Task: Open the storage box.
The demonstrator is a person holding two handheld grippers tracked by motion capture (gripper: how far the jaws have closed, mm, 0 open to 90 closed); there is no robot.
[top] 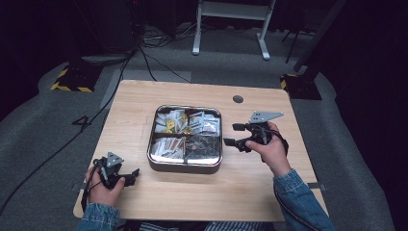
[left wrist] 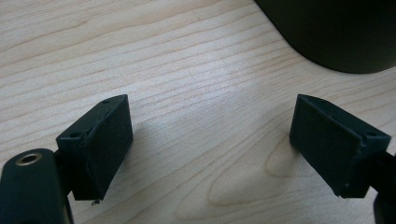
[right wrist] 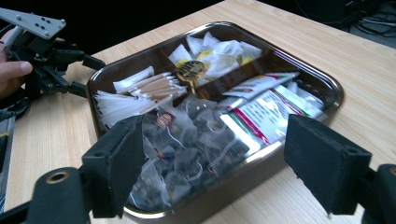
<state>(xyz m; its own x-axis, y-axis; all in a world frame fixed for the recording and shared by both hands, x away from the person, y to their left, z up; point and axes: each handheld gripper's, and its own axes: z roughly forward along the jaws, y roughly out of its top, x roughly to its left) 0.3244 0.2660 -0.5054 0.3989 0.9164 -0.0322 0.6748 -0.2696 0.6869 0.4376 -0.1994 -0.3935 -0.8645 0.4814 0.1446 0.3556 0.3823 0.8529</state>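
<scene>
Left gripper [top: 129,176], at 7 o'clock on the wooden table [top: 269,192], is resting with jaws wide and nothing between them. Right gripper [top: 232,134], at 3 o'clock, is hovering beside the tray, jaws spread wide and gripping nothing. Square metal tray [top: 185,167], rounded corners, 4 compartments, is sitting at centre holding tea bags [right wrist: 187,149], paper sachets [right wrist: 261,107] and wooden stirrers [right wrist: 154,86].

A pale wooden rectangular worktop [top: 144,103] carries a square, round-cornered metal tray [top: 184,166] with four compartments near its middle. A small round dark grommet [top: 237,99] sits just beyond the tray, toward the far edge.
</scene>
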